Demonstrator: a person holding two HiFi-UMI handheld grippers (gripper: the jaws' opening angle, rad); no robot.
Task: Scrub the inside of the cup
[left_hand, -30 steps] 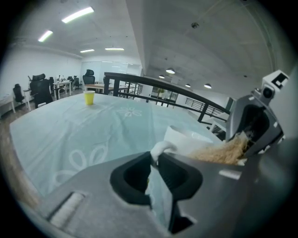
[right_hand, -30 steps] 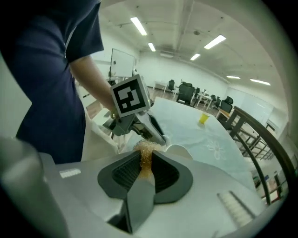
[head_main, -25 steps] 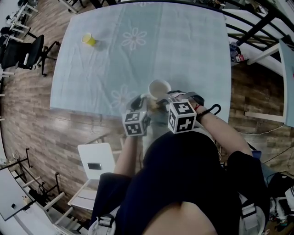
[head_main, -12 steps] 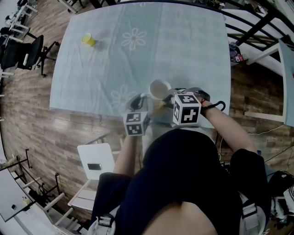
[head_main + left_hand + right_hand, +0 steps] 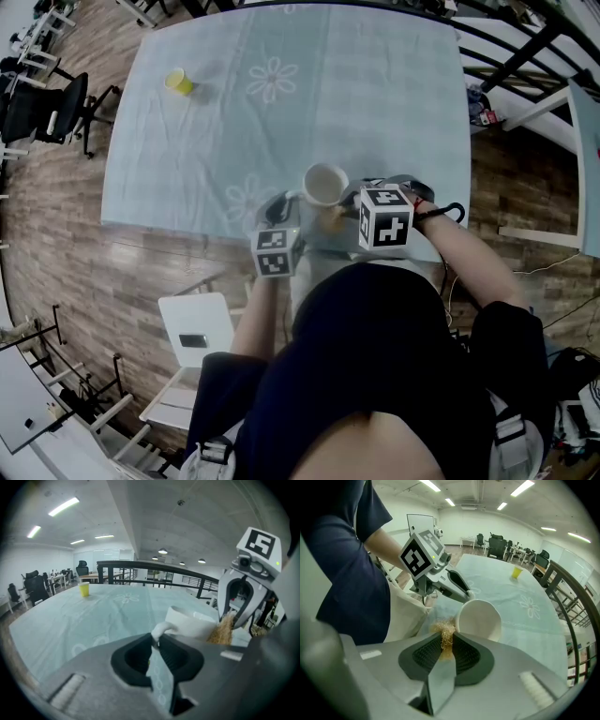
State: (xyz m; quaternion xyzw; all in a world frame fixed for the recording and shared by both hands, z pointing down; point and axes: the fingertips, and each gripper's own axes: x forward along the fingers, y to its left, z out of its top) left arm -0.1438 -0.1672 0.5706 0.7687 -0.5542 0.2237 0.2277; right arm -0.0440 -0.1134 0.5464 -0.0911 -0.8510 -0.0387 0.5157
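Observation:
A white cup (image 5: pixel 324 184) hangs over the near edge of the light blue tablecloth (image 5: pixel 281 122). My left gripper (image 5: pixel 156 641) is shut on the cup's handle (image 5: pixel 159 630), and the cup's body (image 5: pixel 187 623) lies just beyond the jaws. My right gripper (image 5: pixel 446 644) is shut on a tan fibrous scrubber (image 5: pixel 443 632). The scrubber sits just outside the cup's rim (image 5: pixel 461 616), on its near side, not inside the cup. In the head view the scrubber (image 5: pixel 333 217) shows between the two marker cubes, below the cup.
A small yellow cup (image 5: pixel 177 81) stands at the table's far left. A white chair (image 5: pixel 195 328) is by the person's left side. Black office chairs (image 5: pixel 42 103) are at the left and a dark railing (image 5: pixel 525 56) at the right.
The right gripper has drawn back to the right and a little away from the cup, taking the scrubber with it. The left gripper and the cup have stayed nearly still.

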